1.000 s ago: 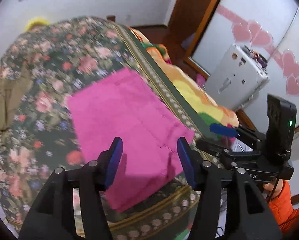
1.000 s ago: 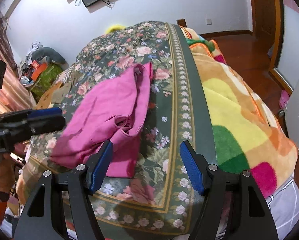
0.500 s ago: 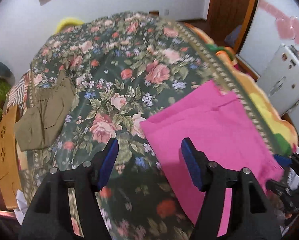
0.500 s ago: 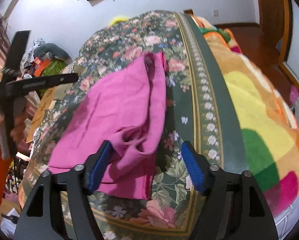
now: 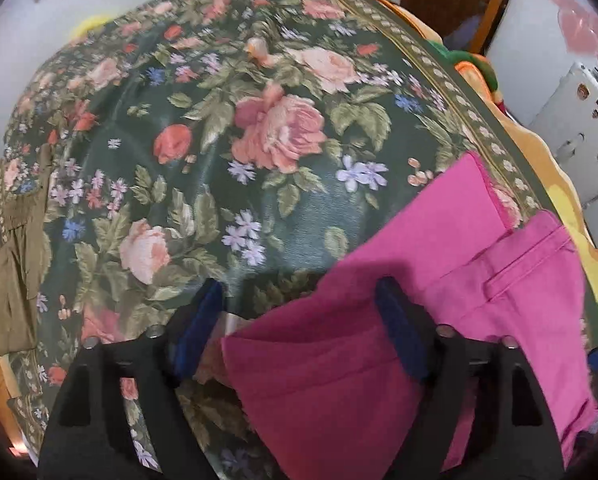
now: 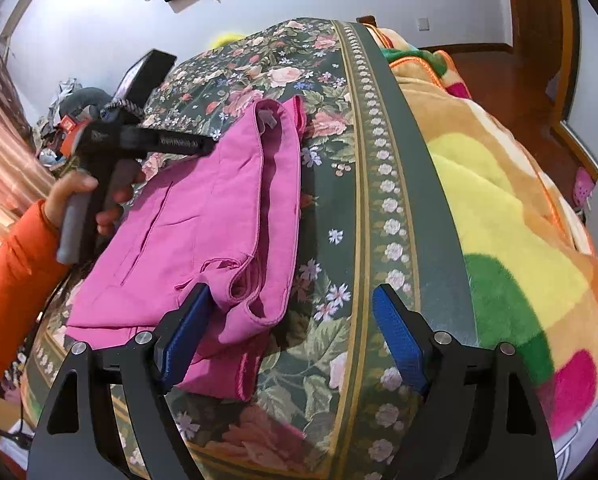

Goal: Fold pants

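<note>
Both tongs stand wide open and hold nothing: the left tongs [image 5: 299, 328] hover over the near corner of the folded pink pants [image 5: 439, 280], the right tongs [image 6: 291, 332] straddle their open hem end. The pants [image 6: 203, 220] lie on the floral bedspread [image 6: 339, 152] near its bordered edge, long axis running away from the right camera, beside a rainbow blanket [image 6: 499, 208]. Farther left lies an olive garment [image 5: 15, 264].

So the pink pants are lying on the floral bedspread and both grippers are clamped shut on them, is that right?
Not quite. The pink pants do lie on the floral bedspread, but neither gripper is clamped: the right wrist view shows the right gripper open, and the left wrist view shows the left gripper open over the fabric.
</note>
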Demonstrator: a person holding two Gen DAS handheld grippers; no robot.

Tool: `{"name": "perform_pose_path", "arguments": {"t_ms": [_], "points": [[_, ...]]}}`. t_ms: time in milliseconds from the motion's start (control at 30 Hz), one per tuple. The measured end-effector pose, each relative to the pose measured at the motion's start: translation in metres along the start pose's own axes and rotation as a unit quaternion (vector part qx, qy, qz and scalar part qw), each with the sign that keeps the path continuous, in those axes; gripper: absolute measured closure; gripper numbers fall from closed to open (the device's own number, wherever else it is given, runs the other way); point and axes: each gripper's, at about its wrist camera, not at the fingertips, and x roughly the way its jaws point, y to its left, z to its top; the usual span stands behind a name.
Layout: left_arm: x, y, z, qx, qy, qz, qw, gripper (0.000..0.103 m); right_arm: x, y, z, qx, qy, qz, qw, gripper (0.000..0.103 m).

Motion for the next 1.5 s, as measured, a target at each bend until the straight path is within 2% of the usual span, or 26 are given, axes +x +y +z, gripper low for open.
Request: {"name": "perform_pose_path", "arguments": {"t_ms": [67,200,267,467,633,767,900,1000,1100,1267,1433,1500], "points": [[-0.001,0.007,-0.005,-0.002,0.005,0.01,0.9999,0.018,0.002,-0.002,0.003,0.0,0.002,-0.004,1.0,0.023],[-0.014,0.01,-0.031,0.05,0.003,0.08,0.9956,0.018,0.0,-0.008,0.014,0.01,0.001,-0.026,1.0,0.023],[-0.024,0.015,-0.048,0.049,0.009,0.098,0.9939,0.018,-0.004,-0.009,0.02,0.012,-0.006,-0.031,0.999,0.023],[-0.058,0.061,-0.1,-0.056,0.022,0.047,0.9971,0.018,-0.02,0.003,0.026,-0.005,-0.023,-0.032,0.999,0.022],[-0.092,0.069,-0.145,-0.098,0.011,0.029,0.9947,0.018,-0.019,0.021,0.022,-0.026,-0.014,-0.028,0.999,0.021],[-0.113,0.077,-0.18,-0.134,0.006,-0.001,0.991,0.018,-0.009,0.032,0.012,-0.043,0.007,-0.016,0.999,0.022],[-0.125,0.08,-0.202,-0.154,-0.006,-0.012,0.988,0.018,0.007,0.032,0.001,-0.054,0.032,-0.028,0.998,0.023],[-0.131,0.082,-0.209,-0.158,-0.012,-0.01,0.9872,0.016,0.01,0.026,-0.004,-0.043,0.035,-0.019,0.998,0.025],[-0.14,0.083,-0.213,-0.147,-0.019,0.019,0.9888,0.016,0.005,0.028,-0.002,-0.044,0.038,-0.012,0.998,0.032],[-0.157,0.091,-0.199,-0.144,-0.042,0.061,0.9869,0.017,-0.004,0.042,0.014,-0.087,0.02,-0.02,0.996,0.034],[-0.172,0.087,-0.167,-0.132,-0.076,0.025,0.988,0.019,0.004,0.048,0.044,-0.104,0.004,-0.013,0.994,0.04],[-0.168,0.08,-0.153,-0.126,-0.077,0.001,0.9891,0.029,0.015,0.052,0.055,-0.113,0.007,-0.008,0.994,0.044]]}}
